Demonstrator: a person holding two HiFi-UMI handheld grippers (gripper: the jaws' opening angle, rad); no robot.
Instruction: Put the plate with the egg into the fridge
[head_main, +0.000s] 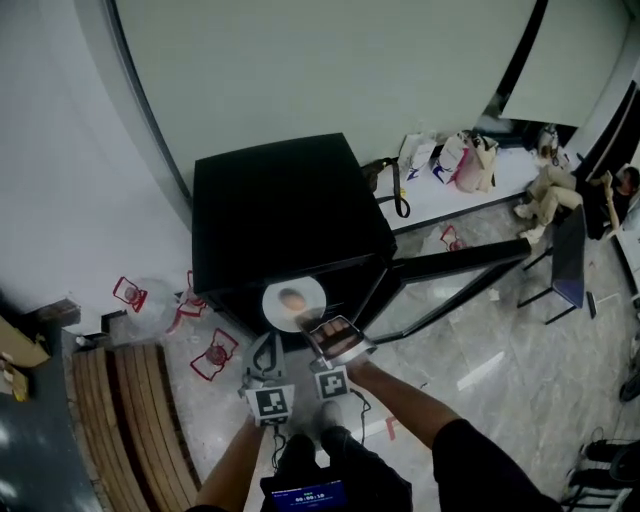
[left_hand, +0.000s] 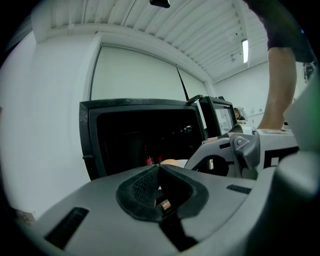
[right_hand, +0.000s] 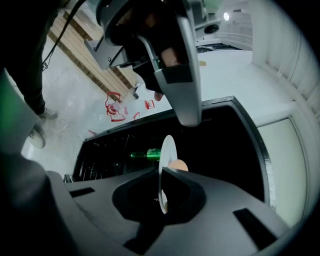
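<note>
I'm holding plate (head_main: 293, 304) with egg (head_main: 292, 298) before open fridge (head_main: 280, 205) at 12 o'clock, right gripper (head_main: 320, 328) jaws pinching rim; left gripper (head_main: 266, 348) jaws pressed together, empty. Next: pushing plate in level.

White plate (right_hand: 167, 150) w/ tan egg (right_hand: 177, 165). Fridge (head_main: 280, 210) black in & out, w/ green bottle (right_hand: 145, 155) inside. Floor (head_main: 480, 340) grey marbled w/ red wire bits (head_main: 215, 355); slat bench (head_main: 130, 420) brown.
</note>
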